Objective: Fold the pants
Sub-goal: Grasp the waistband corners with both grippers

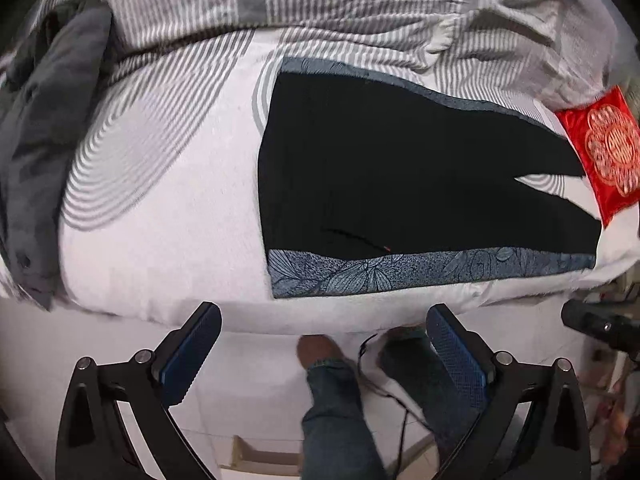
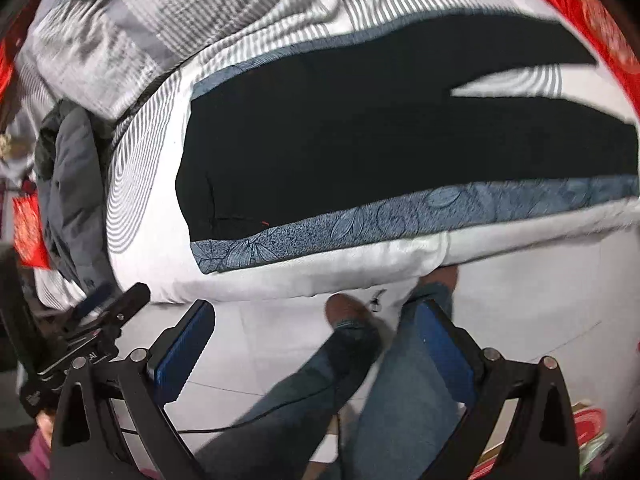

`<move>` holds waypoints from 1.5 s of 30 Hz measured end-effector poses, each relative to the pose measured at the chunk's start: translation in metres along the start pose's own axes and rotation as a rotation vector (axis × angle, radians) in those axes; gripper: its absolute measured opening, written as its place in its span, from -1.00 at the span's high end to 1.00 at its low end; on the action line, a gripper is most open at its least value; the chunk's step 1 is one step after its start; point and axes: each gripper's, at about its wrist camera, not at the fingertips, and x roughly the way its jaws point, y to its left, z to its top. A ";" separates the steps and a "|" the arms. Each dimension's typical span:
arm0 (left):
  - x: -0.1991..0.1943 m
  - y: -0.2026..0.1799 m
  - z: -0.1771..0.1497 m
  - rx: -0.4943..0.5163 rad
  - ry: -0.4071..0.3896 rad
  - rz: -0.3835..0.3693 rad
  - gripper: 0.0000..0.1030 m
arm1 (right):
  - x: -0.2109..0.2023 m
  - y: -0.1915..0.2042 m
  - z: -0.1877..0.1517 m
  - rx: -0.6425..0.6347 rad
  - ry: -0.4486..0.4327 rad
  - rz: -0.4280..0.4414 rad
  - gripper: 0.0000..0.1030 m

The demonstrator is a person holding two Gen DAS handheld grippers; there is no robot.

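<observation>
Black pants (image 1: 400, 168) with blue floral side bands lie flat on the white bed, waist to the left, the two legs splitting apart at the right. They also show in the right wrist view (image 2: 380, 132). My left gripper (image 1: 324, 320) is open and empty, held over the floor just short of the bed's near edge. My right gripper (image 2: 316, 316) is open and empty, also short of the bed edge. The left gripper body shows in the right wrist view (image 2: 108, 308).
A crumpled grey striped duvet (image 1: 320, 0) lies at the back of the bed. A dark grey garment (image 1: 44, 140) lies at the left. A red embroidered cushion (image 1: 604, 148) sits at the right by the pant legs. The person's legs and feet (image 1: 332, 400) stand on the tiled floor below.
</observation>
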 end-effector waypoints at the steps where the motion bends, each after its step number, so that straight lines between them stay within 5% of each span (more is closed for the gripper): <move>1: 0.007 0.003 -0.001 -0.024 0.009 -0.005 -1.00 | 0.007 -0.006 0.001 0.022 0.008 0.019 -0.96; 11: 0.083 0.014 -0.006 -0.155 0.052 -0.064 -0.99 | 0.089 -0.061 0.016 0.218 0.029 0.293 -0.96; 14: 0.108 0.015 -0.008 -0.184 0.065 -0.082 -0.79 | 0.115 -0.070 0.020 0.245 0.030 0.343 -0.96; 21: 0.140 0.024 -0.026 -0.270 0.081 -0.128 -0.79 | 0.168 -0.093 0.022 0.306 0.060 0.472 -0.83; 30: 0.145 0.013 -0.026 -0.250 0.077 -0.191 -0.79 | 0.175 -0.108 0.035 0.406 -0.003 0.659 -0.66; 43: 0.153 0.011 -0.031 -0.292 0.096 -0.237 -0.79 | 0.176 -0.122 0.036 0.474 -0.033 0.725 -0.65; 45: 0.153 0.012 -0.030 -0.305 0.093 -0.250 -0.79 | 0.173 -0.116 0.046 0.459 -0.035 0.724 -0.51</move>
